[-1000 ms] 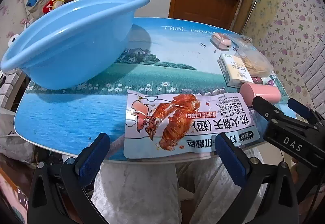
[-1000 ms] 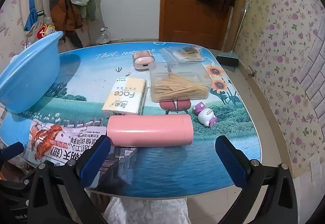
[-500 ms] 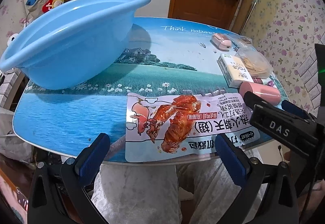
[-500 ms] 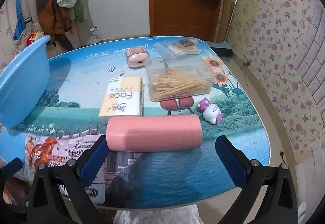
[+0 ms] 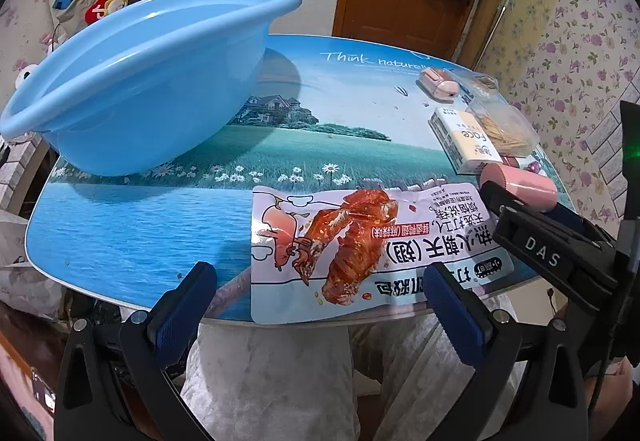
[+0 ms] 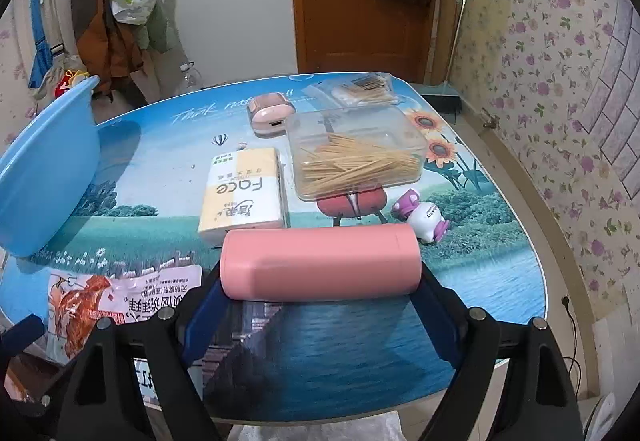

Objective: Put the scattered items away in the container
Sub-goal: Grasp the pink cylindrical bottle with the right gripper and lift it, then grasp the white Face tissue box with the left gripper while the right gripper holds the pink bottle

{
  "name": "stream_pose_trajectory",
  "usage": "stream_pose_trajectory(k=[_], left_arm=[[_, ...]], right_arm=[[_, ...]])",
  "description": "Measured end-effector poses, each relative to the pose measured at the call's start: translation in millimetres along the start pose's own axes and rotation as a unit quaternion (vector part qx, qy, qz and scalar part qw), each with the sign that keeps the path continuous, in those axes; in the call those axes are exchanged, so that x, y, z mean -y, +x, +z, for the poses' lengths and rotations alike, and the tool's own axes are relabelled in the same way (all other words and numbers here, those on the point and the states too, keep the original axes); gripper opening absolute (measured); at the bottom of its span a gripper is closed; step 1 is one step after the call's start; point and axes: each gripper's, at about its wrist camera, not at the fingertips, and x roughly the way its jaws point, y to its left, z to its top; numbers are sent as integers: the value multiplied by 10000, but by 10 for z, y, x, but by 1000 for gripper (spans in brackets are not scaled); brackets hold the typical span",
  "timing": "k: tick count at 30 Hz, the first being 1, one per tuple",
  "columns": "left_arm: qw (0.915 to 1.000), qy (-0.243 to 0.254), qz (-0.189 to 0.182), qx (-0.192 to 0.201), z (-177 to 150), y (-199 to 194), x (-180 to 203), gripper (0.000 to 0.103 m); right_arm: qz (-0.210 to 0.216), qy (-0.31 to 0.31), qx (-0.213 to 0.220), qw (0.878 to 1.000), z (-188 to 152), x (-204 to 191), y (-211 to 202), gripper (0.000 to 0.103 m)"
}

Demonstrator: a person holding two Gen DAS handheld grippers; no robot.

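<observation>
The pink cup (image 6: 320,261) lies on its side on the surface (image 6: 480,281), near the front edge. The right claw (image 6: 320,305) is spread wide, with one blue finger at each end of the cup, but it is not squeezing it. Just behind the cup sit the tissue pack (image 6: 244,193), the clear toothpick box (image 6: 356,157) and a little purple toy (image 6: 424,215). The snack bag (image 5: 360,245) lies flat left of the cup. The left claw (image 5: 320,317) is spread wide in front of the bag and holds nothing. The blue tub (image 5: 132,81) stands far to the cup's left.
</observation>
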Motion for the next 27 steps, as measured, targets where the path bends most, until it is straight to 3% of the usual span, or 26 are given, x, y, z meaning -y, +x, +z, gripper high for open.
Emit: stream_pose_trajectory(k=[18, 27], left_arm=[[9997, 200, 67, 125, 20, -47, 156, 103], [9986, 403, -150, 319, 361, -22, 550, 103]], right_arm=[[-9, 133, 230, 9996, -25, 262, -218, 88], [-187, 279, 389, 9987, -41, 555, -338, 88]])
